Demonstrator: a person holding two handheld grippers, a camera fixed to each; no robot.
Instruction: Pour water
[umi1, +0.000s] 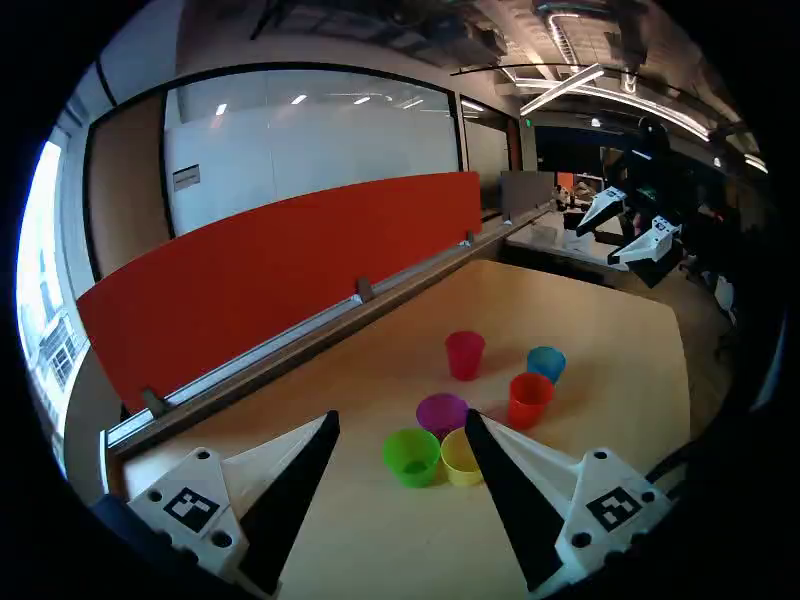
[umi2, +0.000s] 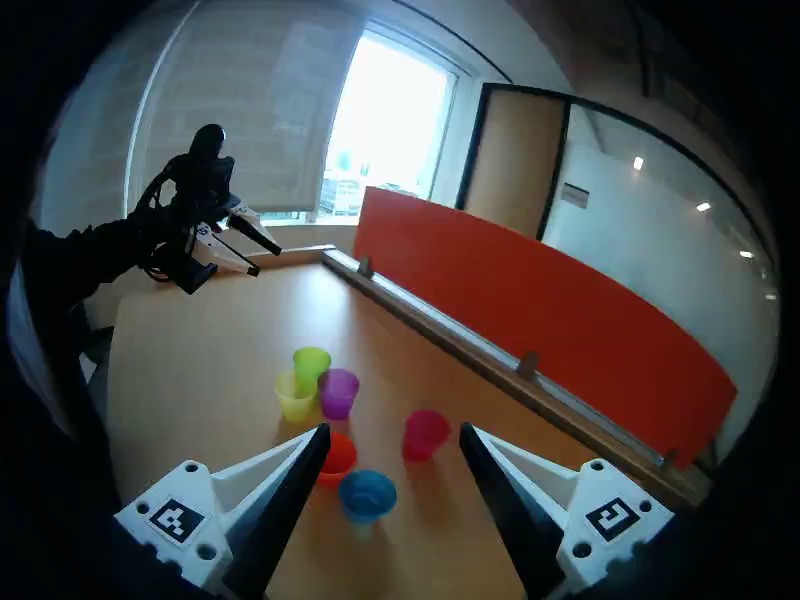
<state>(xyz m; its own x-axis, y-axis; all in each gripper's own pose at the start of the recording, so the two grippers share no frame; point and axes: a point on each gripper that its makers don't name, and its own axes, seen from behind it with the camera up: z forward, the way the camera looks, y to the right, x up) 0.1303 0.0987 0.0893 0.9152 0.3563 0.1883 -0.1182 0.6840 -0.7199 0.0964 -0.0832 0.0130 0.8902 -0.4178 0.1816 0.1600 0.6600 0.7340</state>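
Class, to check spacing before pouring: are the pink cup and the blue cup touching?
Apart. The left gripper view shows bare table between pink cup and blue cup.

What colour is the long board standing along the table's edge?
The board is orange-red; the left gripper view shows it best.

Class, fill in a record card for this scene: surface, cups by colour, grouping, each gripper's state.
surface: wooden table, red divider along one edge
cups: green cup, yellow cup, purple cup, orange cup, blue cup, pink cup
grouping: green, yellow and purple clustered; pink stands apart
left gripper: open, empty
right gripper: open, empty
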